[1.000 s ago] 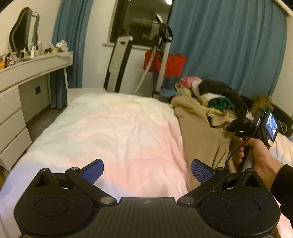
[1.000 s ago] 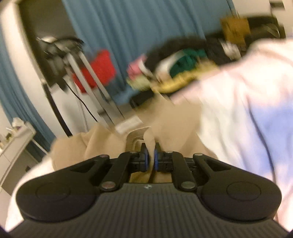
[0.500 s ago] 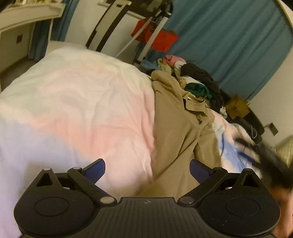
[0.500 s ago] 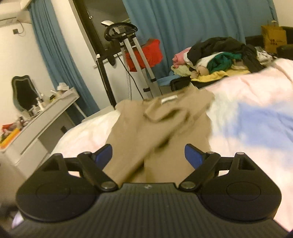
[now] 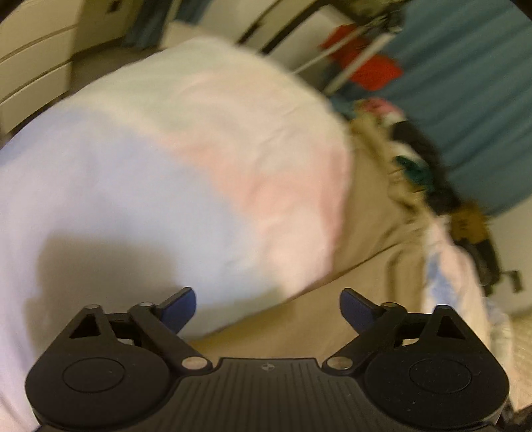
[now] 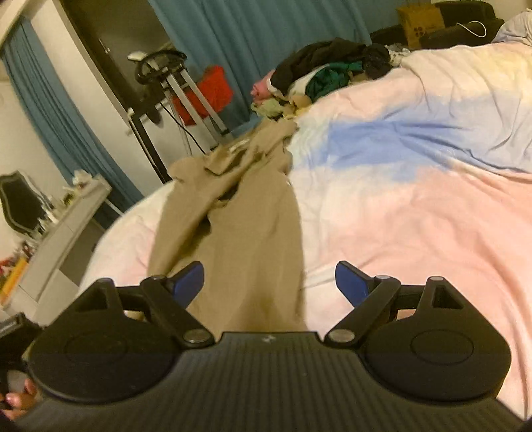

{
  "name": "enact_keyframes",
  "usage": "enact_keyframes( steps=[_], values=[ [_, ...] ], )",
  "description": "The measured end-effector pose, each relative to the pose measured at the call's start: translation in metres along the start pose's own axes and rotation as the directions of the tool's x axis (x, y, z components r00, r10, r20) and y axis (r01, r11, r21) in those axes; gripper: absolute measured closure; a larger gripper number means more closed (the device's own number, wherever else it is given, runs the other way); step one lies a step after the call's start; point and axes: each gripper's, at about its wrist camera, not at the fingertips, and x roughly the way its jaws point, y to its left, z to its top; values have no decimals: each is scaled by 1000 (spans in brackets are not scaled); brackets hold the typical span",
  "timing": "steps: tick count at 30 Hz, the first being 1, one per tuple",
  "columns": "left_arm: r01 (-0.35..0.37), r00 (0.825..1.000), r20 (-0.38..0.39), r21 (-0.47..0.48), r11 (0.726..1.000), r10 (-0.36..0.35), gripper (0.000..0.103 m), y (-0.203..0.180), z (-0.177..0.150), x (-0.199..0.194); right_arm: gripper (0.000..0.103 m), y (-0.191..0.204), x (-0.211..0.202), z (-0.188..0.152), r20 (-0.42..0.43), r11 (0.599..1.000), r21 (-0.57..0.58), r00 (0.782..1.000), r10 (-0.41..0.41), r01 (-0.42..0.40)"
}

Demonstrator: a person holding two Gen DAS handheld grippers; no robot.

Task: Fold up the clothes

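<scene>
Pastel duvet (image 6: 415, 199) under tan trousers (image 6: 252, 232); blue curtains (image 6: 266, 33) behind

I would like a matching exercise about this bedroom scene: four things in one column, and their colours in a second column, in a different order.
Things:
1. garment spread on the bed
2. curtain behind the clothes pile
3. pads on the gripper fingers
4. bag hanging on the metal stand

Colours:
a. red
b. teal blue
c. beige
d. dark blue

Pairs: 1-c, 2-b, 3-d, 4-a
</scene>
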Motion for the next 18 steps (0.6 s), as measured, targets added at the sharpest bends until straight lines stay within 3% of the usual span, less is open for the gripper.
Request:
enact_keyframes(
  steps=[5, 9, 14, 18],
  values=[
    [-97, 994, -45, -49, 994, 95, 31, 6, -6, 9, 16, -5, 11, -5, -42, 1000, 3, 999, 24, -24],
    [-147, 987, -75, -45, 988, 143, 57, 2, -11, 14, 16, -10, 14, -6, -43, 999, 15, 998, 37, -37],
    [-174, 982, -79, 7, 985, 174, 87, -6, -22, 5, 16, -28, 12, -5, -52, 988, 133, 995, 80, -73],
    [-169, 985, -18, 121, 978, 173, 92, -26, -37, -21, 16, -31, 6, -2, -28, 982, 162, 995, 100, -94]
  ],
)
